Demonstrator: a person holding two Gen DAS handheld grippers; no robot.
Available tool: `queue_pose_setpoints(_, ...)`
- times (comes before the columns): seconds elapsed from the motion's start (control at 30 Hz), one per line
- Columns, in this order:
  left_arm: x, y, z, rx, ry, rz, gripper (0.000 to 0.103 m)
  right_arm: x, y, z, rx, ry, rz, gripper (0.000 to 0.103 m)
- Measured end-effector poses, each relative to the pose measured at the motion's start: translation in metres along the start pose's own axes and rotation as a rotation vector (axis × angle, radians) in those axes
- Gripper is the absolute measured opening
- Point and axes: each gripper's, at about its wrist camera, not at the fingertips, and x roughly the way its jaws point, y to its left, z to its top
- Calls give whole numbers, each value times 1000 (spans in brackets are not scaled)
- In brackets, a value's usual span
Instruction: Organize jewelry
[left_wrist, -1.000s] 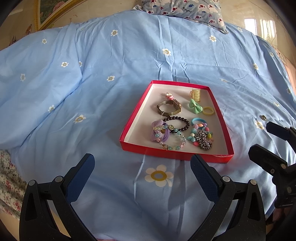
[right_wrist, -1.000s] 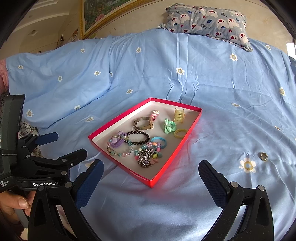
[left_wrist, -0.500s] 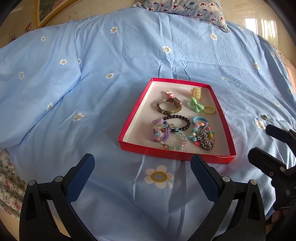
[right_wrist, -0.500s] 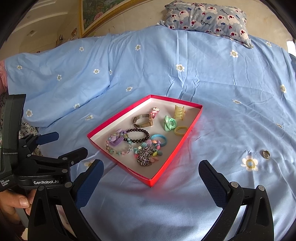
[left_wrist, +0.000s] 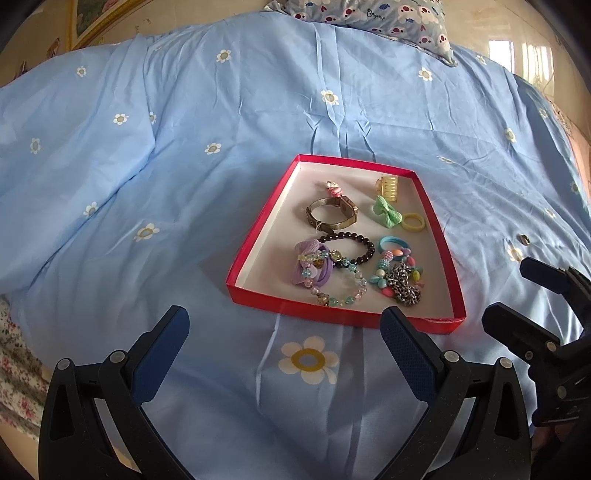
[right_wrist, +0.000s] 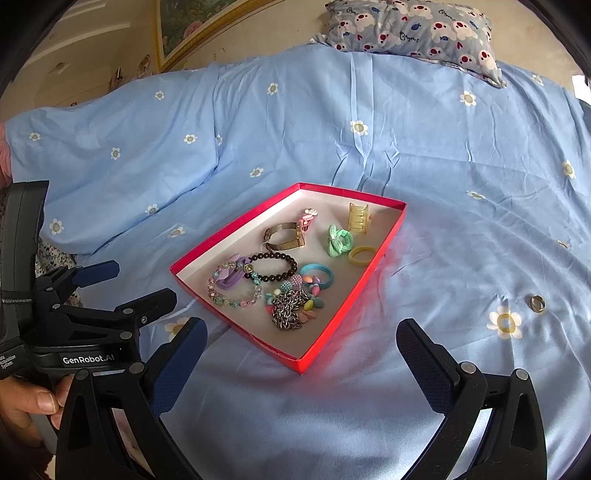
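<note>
A red tray (left_wrist: 255, 240) (right_wrist: 354, 295) lies on the blue bed cover and holds several pieces: a gold watch (left_wrist: 332, 216), a dark bead bracelet (left_wrist: 351, 245), a purple tie with a pastel bead bracelet (left_wrist: 314, 269), a chain necklace (left_wrist: 400, 286), a green bow (left_wrist: 386, 216), a yellow ring (left_wrist: 413, 222), a yellow claw clip (left_wrist: 388, 187). A small silver ring (right_wrist: 537, 303) (left_wrist: 523, 240) lies on the cover right of the tray. My left gripper (left_wrist: 284, 343) is open and empty in front of the tray. My right gripper (right_wrist: 301, 350) is open and empty near the tray's front corner.
A patterned pillow (right_wrist: 413, 29) lies at the head of the bed. A raised fold of the blue quilt (left_wrist: 74, 166) runs along the left. A framed picture (right_wrist: 192, 26) hangs on the wall behind. The bed's left edge shows floral fabric (left_wrist: 18, 369).
Both grippers have shifted slightly, so the tray sits a little lower and nearer in both views. Nothing in the tray has moved. Both grippers stay open.
</note>
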Motion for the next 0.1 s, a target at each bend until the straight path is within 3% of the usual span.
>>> queue_pose_setpoints(0.1, 1, -2, 1, 8, 3, -2, 103, 1, -2, 1, 4, 2, 1, 103)
